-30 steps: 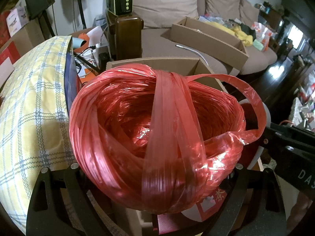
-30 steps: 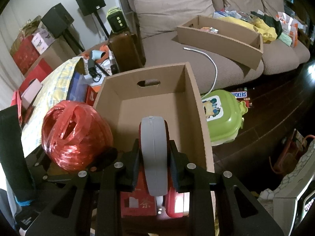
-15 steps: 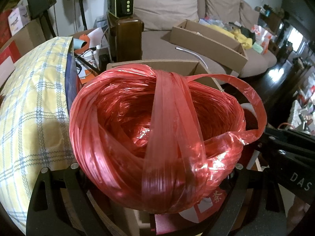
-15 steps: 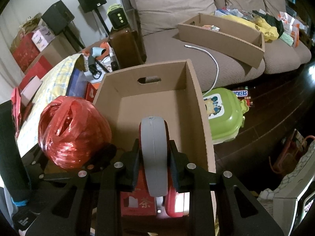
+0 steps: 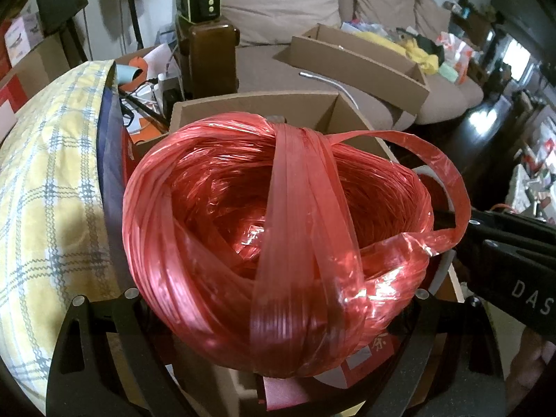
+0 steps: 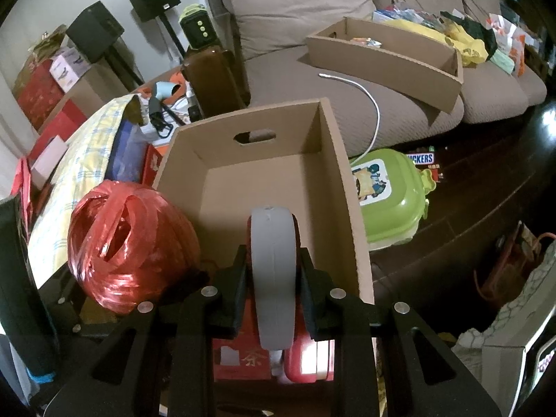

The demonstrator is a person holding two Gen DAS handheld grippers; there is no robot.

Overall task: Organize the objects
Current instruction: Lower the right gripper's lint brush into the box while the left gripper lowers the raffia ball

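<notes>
I hold the red twine ball (image 5: pixel 278 243) in my left gripper (image 5: pixel 278 312), just outside the cardboard box (image 6: pixel 333 160); my right gripper (image 6: pixel 272 288) pinches a grey-rimmed roll (image 6: pixel 272 278) over its near edge. Carrying step: next, I judge, each lowers inside before release.

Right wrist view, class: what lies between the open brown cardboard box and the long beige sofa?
In the right wrist view, a green plastic case with a cartoon sticker and a white cable lie between the cardboard box and the sofa.

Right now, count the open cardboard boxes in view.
2. One open cardboard box stands directly ahead of the grippers; a long shallow box lies on the sofa. Others may be hidden among the clutter.
</notes>
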